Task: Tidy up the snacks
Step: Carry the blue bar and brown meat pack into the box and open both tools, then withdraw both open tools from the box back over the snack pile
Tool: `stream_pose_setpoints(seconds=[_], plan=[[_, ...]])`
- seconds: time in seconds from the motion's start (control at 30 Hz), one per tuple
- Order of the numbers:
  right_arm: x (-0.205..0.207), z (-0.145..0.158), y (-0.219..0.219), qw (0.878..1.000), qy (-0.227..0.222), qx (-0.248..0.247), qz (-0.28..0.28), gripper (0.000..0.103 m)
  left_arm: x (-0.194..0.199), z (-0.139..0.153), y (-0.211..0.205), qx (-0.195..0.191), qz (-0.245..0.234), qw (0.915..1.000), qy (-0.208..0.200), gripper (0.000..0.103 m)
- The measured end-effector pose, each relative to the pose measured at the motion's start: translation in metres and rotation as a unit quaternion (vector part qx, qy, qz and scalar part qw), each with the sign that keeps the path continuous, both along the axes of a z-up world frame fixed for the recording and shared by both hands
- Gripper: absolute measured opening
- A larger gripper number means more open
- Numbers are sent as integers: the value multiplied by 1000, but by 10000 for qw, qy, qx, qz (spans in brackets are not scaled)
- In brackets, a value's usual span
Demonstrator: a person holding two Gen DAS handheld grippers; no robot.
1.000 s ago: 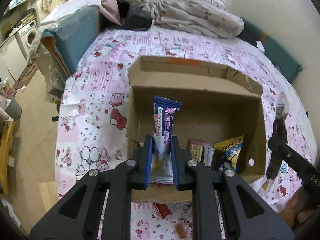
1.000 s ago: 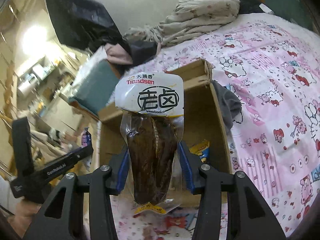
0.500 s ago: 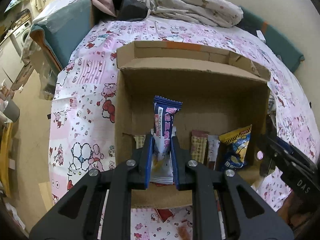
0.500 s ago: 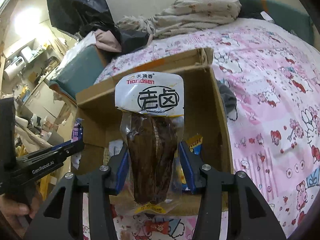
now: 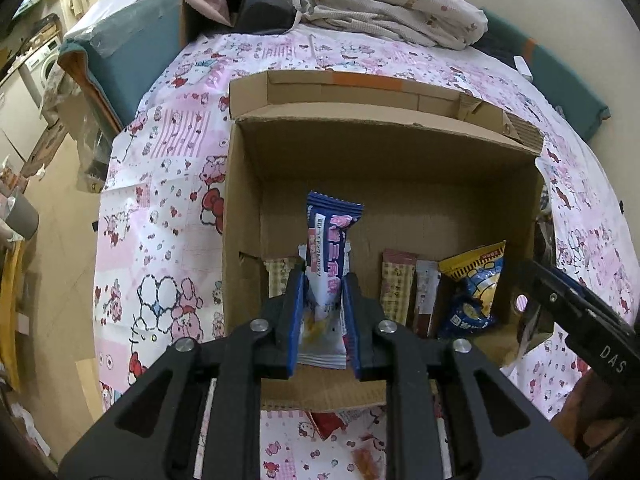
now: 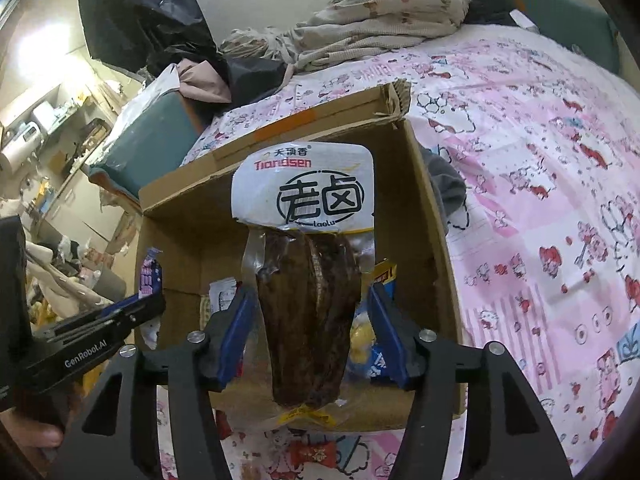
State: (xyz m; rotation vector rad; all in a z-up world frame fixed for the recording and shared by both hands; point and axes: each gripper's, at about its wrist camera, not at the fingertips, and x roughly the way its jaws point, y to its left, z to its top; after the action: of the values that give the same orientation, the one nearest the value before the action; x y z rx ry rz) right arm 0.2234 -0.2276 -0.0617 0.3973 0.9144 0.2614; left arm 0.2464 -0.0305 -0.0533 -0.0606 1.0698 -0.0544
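Right tool (image 6: 312,320)'s open jaws around braised-meat pouch (image 6: 306,264)

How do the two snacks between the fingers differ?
The blue wrapper is slim, opaque and printed; the meat pack is wider and clear below a white label, showing dark brown meat. The meat pack has gaps beside it; the wrapper fills its gap. Both stand upright over the box.

Upright blue snack packet (image 5: 330,240) and brown meat pouch (image 6: 308,280) above open cardboard box (image 5: 248,208) holding standing snacks (image 5: 472,292) near right.
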Motion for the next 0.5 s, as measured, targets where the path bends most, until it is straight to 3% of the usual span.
stream_pose_setpoints(seconds=[0.07,0.13,0.2,0.5], plan=[[-1,1,-1,10000,-23,88,-30,74,0,0,0,-51,-18,10000,23,38],[-2,5,-1,9998,-137,126,-52,90,-3,2,-1,-52,-29,10000,-29,62],[-4,8,-1,9997,-219,92,-79,94,-5,5,-2,-63,-41,9999,-78,79],[-16,20,-1,9998,-198,-27,-40,94,-21,18,4,-195,-71,9994,-280,82]])
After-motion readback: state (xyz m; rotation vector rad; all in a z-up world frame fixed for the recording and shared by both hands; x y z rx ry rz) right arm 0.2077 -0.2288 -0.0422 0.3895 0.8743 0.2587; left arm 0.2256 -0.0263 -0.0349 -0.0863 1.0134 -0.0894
